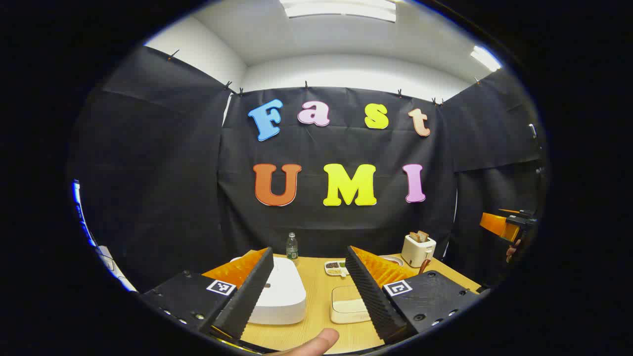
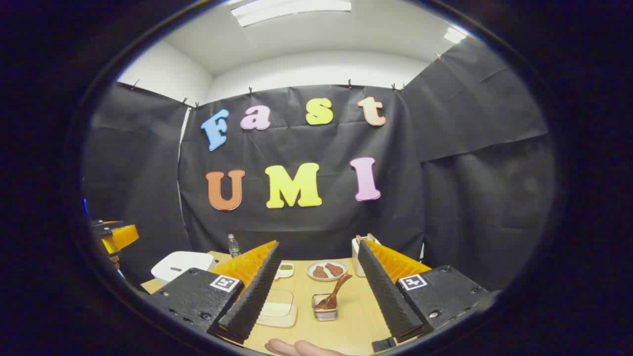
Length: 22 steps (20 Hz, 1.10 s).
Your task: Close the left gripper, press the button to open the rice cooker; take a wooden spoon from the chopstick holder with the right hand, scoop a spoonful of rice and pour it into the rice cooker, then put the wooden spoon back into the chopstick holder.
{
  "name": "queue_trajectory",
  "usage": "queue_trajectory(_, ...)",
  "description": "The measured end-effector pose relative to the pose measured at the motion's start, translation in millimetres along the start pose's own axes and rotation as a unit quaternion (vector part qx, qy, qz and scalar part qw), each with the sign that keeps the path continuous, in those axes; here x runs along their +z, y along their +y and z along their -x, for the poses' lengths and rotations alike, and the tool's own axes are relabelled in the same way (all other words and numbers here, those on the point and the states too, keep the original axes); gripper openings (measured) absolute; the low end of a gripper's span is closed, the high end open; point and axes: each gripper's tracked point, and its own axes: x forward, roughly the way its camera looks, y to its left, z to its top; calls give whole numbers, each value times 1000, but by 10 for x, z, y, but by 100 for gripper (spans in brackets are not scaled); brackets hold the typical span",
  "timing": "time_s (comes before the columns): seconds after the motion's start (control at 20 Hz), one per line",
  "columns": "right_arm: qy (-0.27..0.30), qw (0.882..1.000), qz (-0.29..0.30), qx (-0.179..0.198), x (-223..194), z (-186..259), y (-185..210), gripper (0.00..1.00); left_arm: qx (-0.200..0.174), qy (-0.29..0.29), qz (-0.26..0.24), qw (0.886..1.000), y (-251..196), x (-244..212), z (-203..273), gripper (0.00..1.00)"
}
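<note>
Both grippers hang above the near edge of the wooden table (image 1: 316,296), each with its 2 fingers spread wide and holding nothing: the left gripper (image 1: 309,289) looks down on the white rice cooker (image 1: 277,296), lid shut, and the right gripper (image 2: 319,291) faces the wooden spoon (image 2: 336,292) leaning in the small chopstick holder (image 2: 325,307). A lidded cream container (image 1: 348,304), probably the rice, sits beside the cooker. The main risk, as I judge it, is going for the button with the left fingers apart: they would straddle or slip off it and the lid would stay shut. Later, a loose pinch on the tilted spoon handle could tip the light holder.
</note>
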Motion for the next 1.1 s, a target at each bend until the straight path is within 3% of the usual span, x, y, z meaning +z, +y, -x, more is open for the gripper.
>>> queue_trajectory(0.6,-11,1000,18,0,6,178,15,100,-20,6,-18,1000,-152,-121,34,94)
queue_trajectory(1.1,-5,1000,16,-11,-99,149,-89,100,1,1,-17,1000,86,-183,-32,94)
